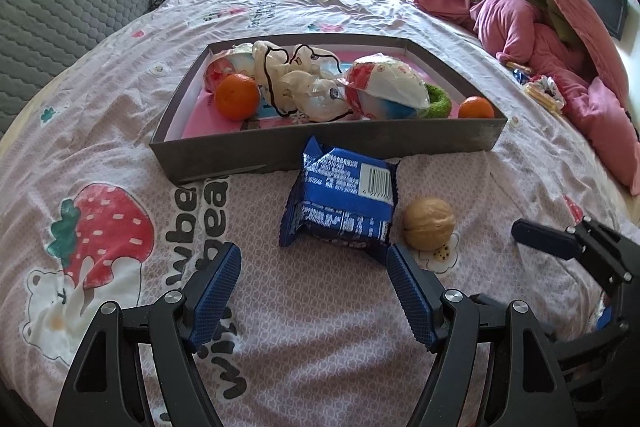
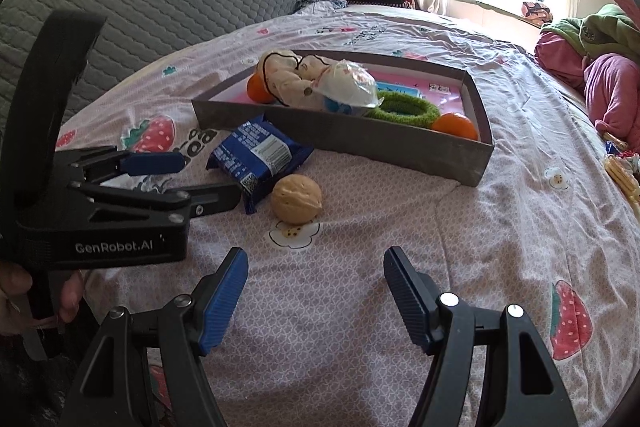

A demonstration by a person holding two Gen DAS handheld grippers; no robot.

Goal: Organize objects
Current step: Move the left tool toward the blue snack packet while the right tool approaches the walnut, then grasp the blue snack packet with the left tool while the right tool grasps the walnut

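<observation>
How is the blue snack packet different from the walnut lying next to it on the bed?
The blue snack packet is flat, crinkled and printed with a barcode; the walnut is round, tan and plain. The packet is clearly the larger of the two. The packet's far end leans on the grey box; the walnut sits apart from it. Both lie on the bedsheet outside the box, ungripped.

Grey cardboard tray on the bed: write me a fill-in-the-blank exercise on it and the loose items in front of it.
1. The round tan walnut lies on the bedsheet, ____ the shallow grey cardboard tray.
2. The number of round orange tangerines inside the tray is ____.
3. Beside the walnut lies a crinkled snack packet whose colour is ____.
4. The fuzzy ring in the tray is coloured ____.

Missing words: outside; two; blue; green
</observation>
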